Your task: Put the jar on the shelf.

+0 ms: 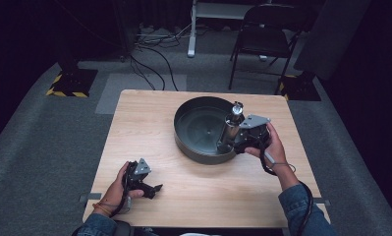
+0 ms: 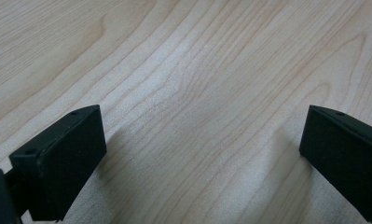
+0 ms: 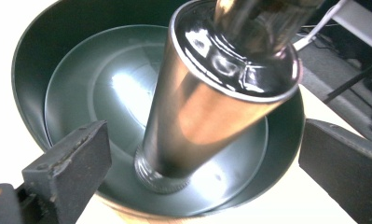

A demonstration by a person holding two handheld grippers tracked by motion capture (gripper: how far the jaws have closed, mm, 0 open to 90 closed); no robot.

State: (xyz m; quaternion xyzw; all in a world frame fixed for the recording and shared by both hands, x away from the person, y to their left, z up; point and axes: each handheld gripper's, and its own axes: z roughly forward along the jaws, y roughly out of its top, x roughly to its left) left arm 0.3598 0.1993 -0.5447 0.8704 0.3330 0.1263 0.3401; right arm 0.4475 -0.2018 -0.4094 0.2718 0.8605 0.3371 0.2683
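1. High view: round dark pan [image 1: 203, 129] sits on the wooden tabletop [image 1: 134, 128], toward its far right part. A shiny metal shaker [image 1: 229, 129] stands inside the pan at its right rim, leaning slightly, clear knob on top.
2. High view: right gripper [image 1: 242, 140] is held by the right hand [image 1: 272, 145] just right of the pan, its front reaching over the pan's rim at the shaker. How far its fingers are apart cannot be read from this angle.
3. Right gripper view: resolves item 2. Both black fingers [image 3: 67, 163] stand wide apart, one on each side of the shaker [image 3: 207, 93], neither touching it; nothing is gripped. The shaker's base rests on the pan's [image 3: 81, 88] flat grey-green floor, near the wall closest to the gripper.
4. High view: left gripper [image 1: 152, 189] lies low over the tabletop, well apart from the pan, toward the near left, held by the left hand [image 1: 116, 189].
5. Left gripper view: fingers [image 2: 62, 158] spread wide with bare wood grain [image 2: 197, 93] between them; nothing held. The pan is outside this frame.
6. High view, beyond the tabletop: grey carpet [image 1: 36, 128], a black folding chair [image 1: 265, 39], loose cables [image 1: 154, 49].
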